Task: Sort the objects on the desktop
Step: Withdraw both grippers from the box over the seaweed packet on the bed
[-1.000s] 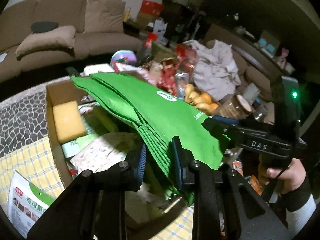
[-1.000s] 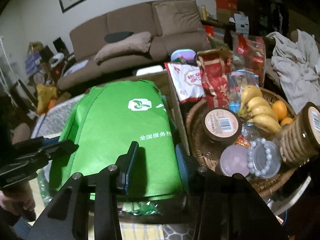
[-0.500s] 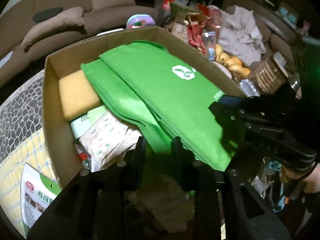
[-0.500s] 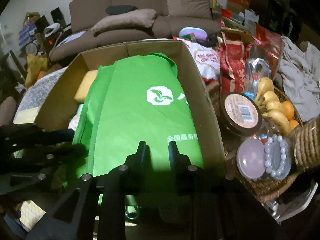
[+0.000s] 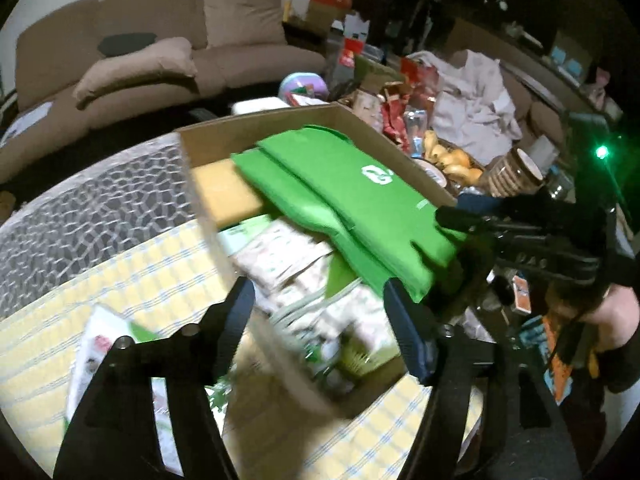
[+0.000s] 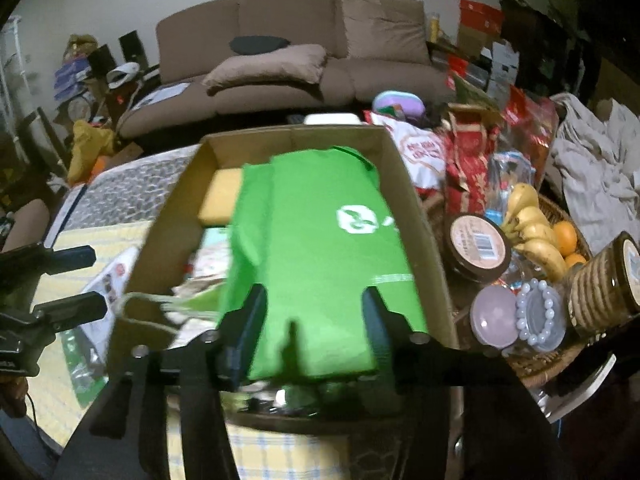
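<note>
A folded green fabric bag (image 5: 352,208) with a white logo lies in an open cardboard box (image 5: 256,124), on top of a yellow sponge (image 5: 224,196) and patterned packets. It also shows in the right wrist view (image 6: 320,256) inside the box (image 6: 420,232). My left gripper (image 5: 320,312) is open and empty, above the box's near left corner. My right gripper (image 6: 314,324) is open, its jaws on either side of the bag's near end without pinching it. The right gripper shows in the left wrist view (image 5: 472,216) at the bag's right edge.
A wicker basket (image 6: 532,364) right of the box holds bananas (image 6: 528,228), oranges, jars and a bead bracelet (image 6: 536,316). Red snack bags (image 6: 468,168) stand behind it. A printed packet (image 5: 104,344) lies on the yellow checked cloth left of the box. A brown sofa (image 6: 288,56) is behind.
Both grippers have opened and let go of the green bag, which now lies flat in the box. Both have pulled back toward me.
</note>
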